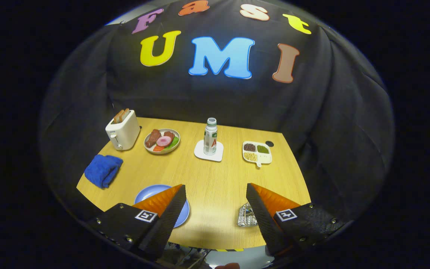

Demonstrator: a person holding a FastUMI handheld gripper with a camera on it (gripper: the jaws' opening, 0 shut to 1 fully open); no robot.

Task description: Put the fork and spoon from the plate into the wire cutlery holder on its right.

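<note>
Hovering above the near edge of the wooden table (pixel 215 186), the hand-held gripper (pixel 215 196) is keeping its two fingers spread wide apart, with nothing between them but bare tabletop. Its left finger is covering much of the blue plate (pixel 151 192), which is lying at the near left of the table; the part of the plate that is showing is carrying no cutlery that I can make out, and the rest is hidden, so I cannot tell where the fork and spoon are lying. Its right finger is overlapping the wire cutlery holder (pixel 245 216), which is sitting on the table to the right of the plate and peeking out just inside that finger; something shiny is glinting within its wires, but it is too small to tell what.

Beyond the fingers, a clear bottle (pixel 210 136) is standing upright on a white coaster (pixel 200 152) near the middle of the table. To its left, a round plate of food (pixel 162 141) is resting beside a white toaster (pixel 122 130) that is holding slices of bread. A blue cloth (pixel 103 170) is lying crumpled near the left edge, in front of the toaster. To the right of the bottle, a white divided dish (pixel 256 152) is holding beans or grains in its compartments.
</note>
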